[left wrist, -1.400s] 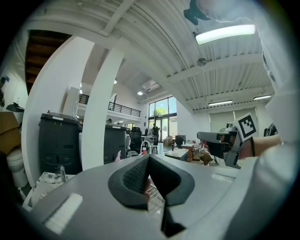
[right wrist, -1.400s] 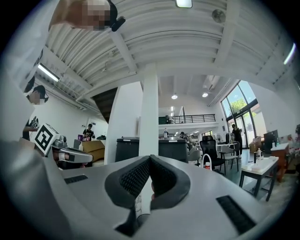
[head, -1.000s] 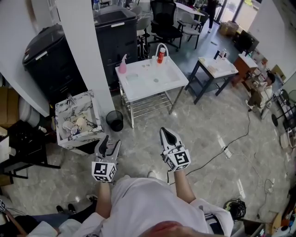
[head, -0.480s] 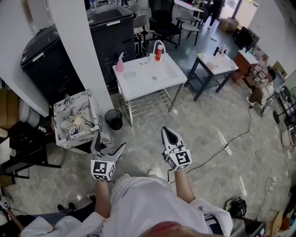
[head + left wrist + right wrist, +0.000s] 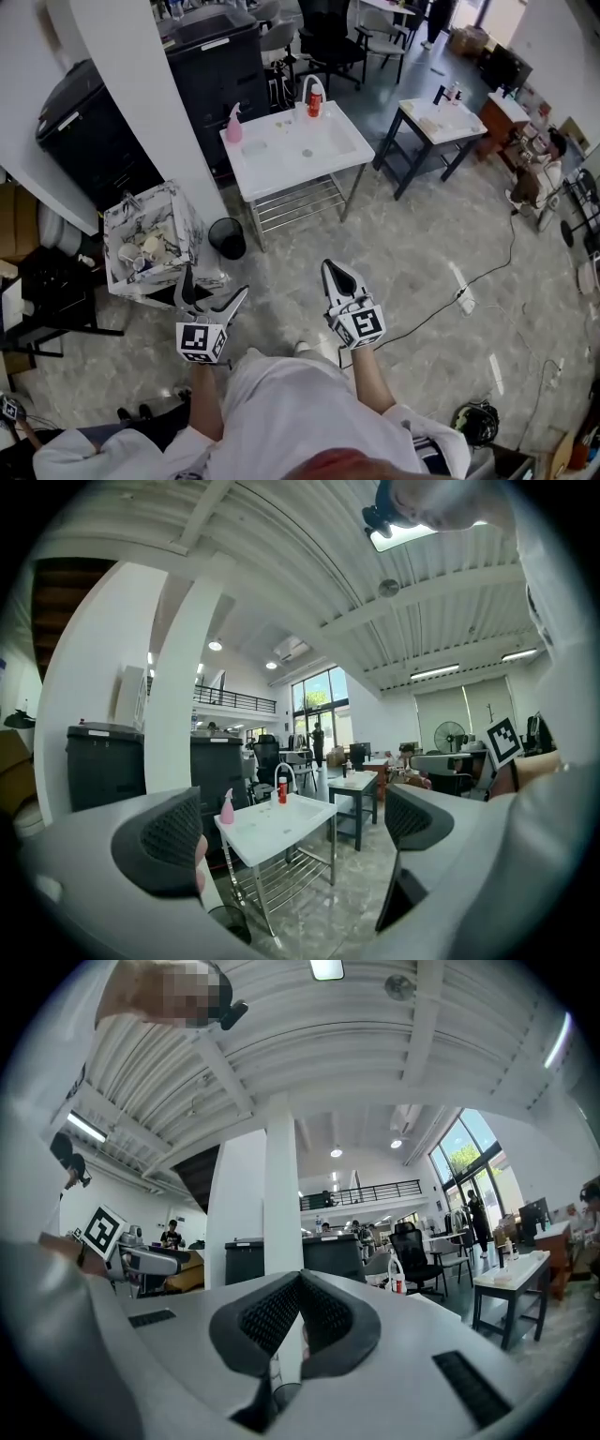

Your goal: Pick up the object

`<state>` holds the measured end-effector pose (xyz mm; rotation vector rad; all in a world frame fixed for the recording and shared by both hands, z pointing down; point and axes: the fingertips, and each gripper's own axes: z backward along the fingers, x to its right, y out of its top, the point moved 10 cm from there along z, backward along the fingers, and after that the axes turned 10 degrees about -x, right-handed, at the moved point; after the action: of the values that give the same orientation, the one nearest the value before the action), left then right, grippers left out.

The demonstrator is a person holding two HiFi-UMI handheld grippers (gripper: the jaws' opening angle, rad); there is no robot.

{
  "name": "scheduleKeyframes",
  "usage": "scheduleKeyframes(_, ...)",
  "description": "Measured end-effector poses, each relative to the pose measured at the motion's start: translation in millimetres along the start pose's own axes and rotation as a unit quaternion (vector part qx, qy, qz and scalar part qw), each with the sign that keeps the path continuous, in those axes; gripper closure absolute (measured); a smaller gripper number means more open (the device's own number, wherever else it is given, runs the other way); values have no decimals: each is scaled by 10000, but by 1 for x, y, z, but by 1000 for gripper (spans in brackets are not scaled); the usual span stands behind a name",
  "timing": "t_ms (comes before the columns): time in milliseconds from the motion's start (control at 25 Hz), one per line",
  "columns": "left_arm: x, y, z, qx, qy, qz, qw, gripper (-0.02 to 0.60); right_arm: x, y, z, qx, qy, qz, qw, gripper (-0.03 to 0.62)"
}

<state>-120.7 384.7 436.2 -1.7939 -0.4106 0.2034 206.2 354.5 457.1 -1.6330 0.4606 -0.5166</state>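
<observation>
**Position of the target.** The task does not say which thing is meant, and the pictures do not settle it. The likely candidates stand on the white surface [image 5: 302,157]: a pink spray bottle [image 5: 233,127] at its left end and a red bottle [image 5: 314,101] at its far edge. Both stand upright, so the long axis of each is vertical, and a grip from the side looks suitable.

**Bearing from the tongs.** The surface lies straight ahead of the person, well apart from both tongs, with bare floor between. The pink spray bottle is roughly in line with the left tongs [image 5: 216,283]. The red bottle is roughly in line with the right tongs [image 5: 333,272]. Neither hand is clearly nearer, and the person would probably have to walk closer before either could reach.

**State of the tongs.**
- Left: the jaws are opening and stand wide apart, with nothing between them.
- Right: the jaws are together, with nothing gripped.

**What each view adds.**
- The head view gives the layout from above. It also shows a basket of clutter [image 5: 120,217] and a small black bin [image 5: 225,236] beside the pillar, both left of the path.
- The left gripper view shows the surface from the side, framed between its jaws. It confirms that both bottles stand upright.
- In the right gripper view, the closed jaws hide most of the surface.
</observation>
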Motion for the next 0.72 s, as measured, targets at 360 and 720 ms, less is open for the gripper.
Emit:
scheduleKeyframes(360, 2, 17, -31, -104, 426, -31, 9990, -9, 46, -17, -8, -103, 142, -186, 9997, 591)
scheduleKeyframes(720, -54, 20, -108, 17, 507, 185, 9985, -9, 79, -21, -73, -303, 50, -208, 9993, 591)
